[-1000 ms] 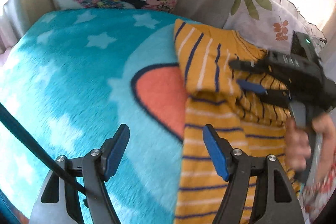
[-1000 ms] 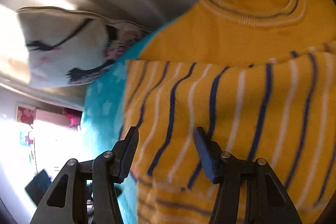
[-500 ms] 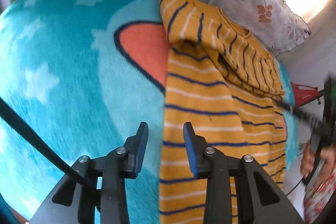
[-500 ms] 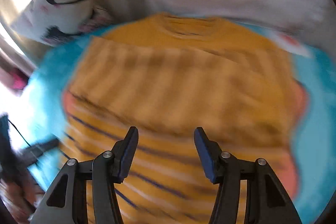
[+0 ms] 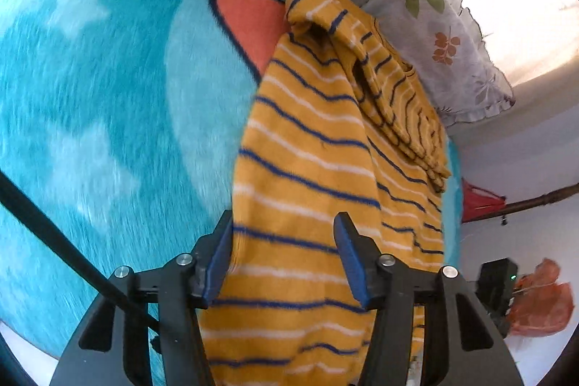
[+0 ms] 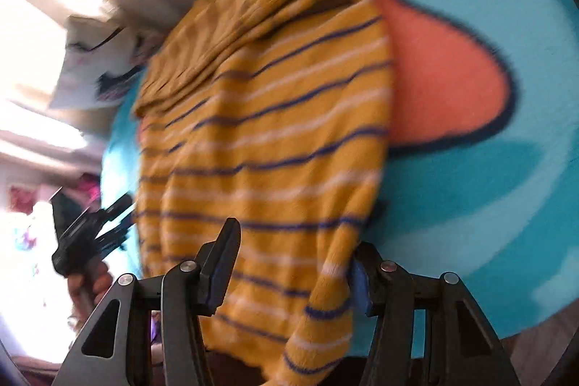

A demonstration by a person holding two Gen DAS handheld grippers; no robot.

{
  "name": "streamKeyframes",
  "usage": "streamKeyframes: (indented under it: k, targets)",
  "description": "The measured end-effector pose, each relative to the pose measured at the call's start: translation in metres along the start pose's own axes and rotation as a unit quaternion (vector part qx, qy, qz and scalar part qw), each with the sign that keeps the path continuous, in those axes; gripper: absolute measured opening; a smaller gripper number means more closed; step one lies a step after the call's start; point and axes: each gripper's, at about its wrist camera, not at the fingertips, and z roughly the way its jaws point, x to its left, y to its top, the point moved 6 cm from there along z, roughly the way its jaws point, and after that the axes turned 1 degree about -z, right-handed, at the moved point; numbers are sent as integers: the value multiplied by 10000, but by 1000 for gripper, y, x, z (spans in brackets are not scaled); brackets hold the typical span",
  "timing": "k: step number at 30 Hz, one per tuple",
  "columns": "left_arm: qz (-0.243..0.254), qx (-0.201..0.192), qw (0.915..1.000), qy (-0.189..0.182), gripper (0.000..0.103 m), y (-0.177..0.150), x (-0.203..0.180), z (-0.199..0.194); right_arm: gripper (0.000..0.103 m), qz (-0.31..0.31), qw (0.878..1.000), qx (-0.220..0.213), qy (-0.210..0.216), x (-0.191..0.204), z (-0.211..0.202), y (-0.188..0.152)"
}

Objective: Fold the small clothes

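Both open: left hand-held gripper (image 5: 284, 255) and right hand-held gripper (image 6: 289, 263), each straddling the striped sweater's (image 5: 307, 169) hem. Spread over a turquoise blanket (image 5: 108, 96).

sweater (image 5: 307, 147) lies on blanket (image 5: 108, 96) | its near hem sits between left tongs (image 5: 282, 263) | pillows (image 5: 445, 35) lie at far edge | right tongs (image 6: 289, 263) straddle near hem corner
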Motion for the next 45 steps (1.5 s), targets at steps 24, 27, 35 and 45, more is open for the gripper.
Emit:
streamKeyframes:
  k: [24, 27, 35, 45]
  targets:
    - [-675, -197, 9971, 296, 39, -65, 6, -18, 59, -896, 9915, 676, 658, 14, -4, -59]
    - [-591, -276, 9959, 631, 30, -65, 2, -16, 58, -1163, 9902, 629, 442, 26, 2, -59]
    - [-902, -323, 9928, 717, 9, -69, 8, -19, 10, -1013, 9927, 622, 208, 6, 0, -55]
    - [-642, -256, 9963, 510, 9, -105, -17, -70, 8, -913, 9811, 1120, 1290, -24, -72, -85]
